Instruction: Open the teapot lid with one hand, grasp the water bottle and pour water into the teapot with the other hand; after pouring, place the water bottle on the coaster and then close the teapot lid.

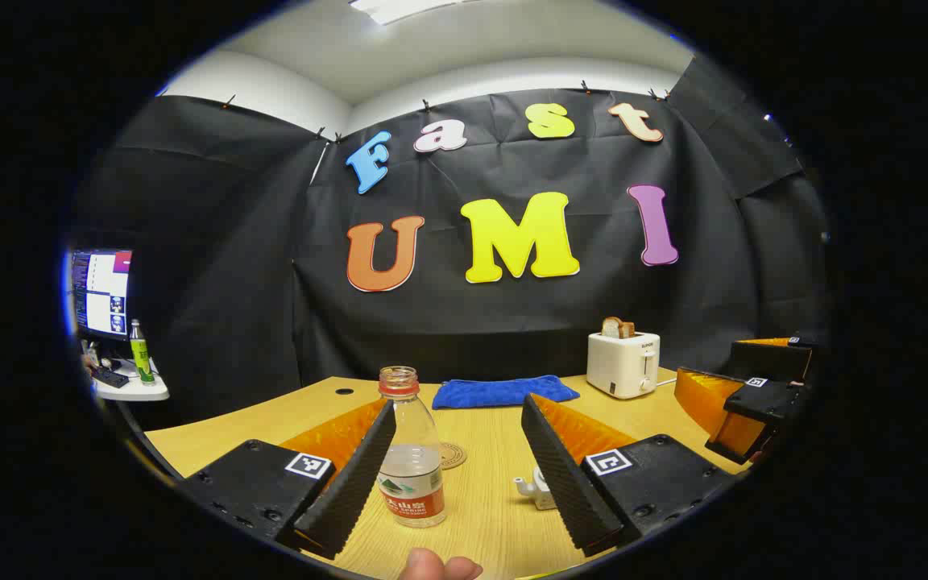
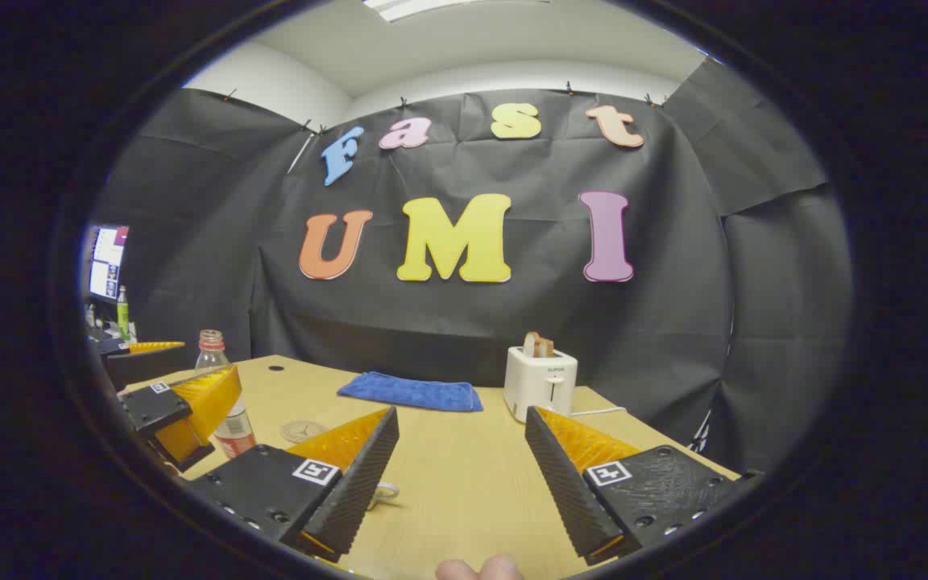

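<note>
Evidently readying a grasp, the left tongs (image 1: 452,475) gape wide around the water bottle (image 1: 412,459); right tongs (image 2: 460,475) gape empty.

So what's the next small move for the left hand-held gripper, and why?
Probably ease the left hand-held gripper forward and leftward to centre the water bottle, then close. Its jaws are open, and the uncapped bottle stands upright beside the left finger, not yet squeezed.

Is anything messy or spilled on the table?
No spill shows. The water bottle stands upright with no cap on, part full. The blue cloth lies a bit rumpled by the toaster, which has bread sticking up. Nothing looks broken.
</note>
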The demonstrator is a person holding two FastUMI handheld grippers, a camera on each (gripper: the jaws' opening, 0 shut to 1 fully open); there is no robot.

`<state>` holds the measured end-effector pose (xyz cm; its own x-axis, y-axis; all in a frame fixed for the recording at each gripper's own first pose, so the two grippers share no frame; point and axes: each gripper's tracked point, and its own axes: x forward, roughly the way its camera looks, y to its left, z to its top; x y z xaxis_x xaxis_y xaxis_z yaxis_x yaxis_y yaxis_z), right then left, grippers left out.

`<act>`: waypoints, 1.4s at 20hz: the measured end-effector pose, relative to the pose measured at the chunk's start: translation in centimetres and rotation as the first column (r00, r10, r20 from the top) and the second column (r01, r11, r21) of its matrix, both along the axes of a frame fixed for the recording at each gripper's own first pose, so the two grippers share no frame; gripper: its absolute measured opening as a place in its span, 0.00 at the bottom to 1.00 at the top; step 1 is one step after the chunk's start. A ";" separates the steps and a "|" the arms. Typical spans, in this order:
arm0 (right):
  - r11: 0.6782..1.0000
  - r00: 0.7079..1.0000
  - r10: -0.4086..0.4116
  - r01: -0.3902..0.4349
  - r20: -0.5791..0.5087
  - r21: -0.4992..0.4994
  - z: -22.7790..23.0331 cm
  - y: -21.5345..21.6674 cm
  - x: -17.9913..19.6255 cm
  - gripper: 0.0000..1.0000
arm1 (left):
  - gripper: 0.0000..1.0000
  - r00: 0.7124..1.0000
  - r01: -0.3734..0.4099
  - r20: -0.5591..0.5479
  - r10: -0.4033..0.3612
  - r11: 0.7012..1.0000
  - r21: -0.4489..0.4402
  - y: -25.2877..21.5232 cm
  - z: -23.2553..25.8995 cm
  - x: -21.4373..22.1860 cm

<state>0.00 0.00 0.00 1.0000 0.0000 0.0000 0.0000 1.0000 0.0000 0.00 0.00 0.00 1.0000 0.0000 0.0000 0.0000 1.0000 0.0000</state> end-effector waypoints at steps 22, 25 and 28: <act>0.993 0.989 0.117 -0.115 -0.090 0.021 -2.8 5.2 1.7 0.93 | 0.98 0.999 -0.037 -0.006 0.037 0.999 -0.004 2.4 0.8 0.0; 0.988 0.980 0.155 -0.153 -0.121 0.026 -4.2 6.9 2.5 0.95 | 0.98 0.999 -0.044 -0.025 0.043 0.999 -0.008 2.9 0.4 0.1; 0.984 0.973 0.178 -0.179 -0.143 0.006 -5.1 8.2 3.6 0.95 | 0.99 0.998 -0.057 -0.036 0.057 0.998 -0.014 3.8 0.2 -0.1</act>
<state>3.58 8.18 -5.15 0.9735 0.1783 -0.1433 -0.1793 0.9838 0.0063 -0.07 3.79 0.16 0.9977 0.0567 -0.0358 -0.0573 0.9983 -0.0145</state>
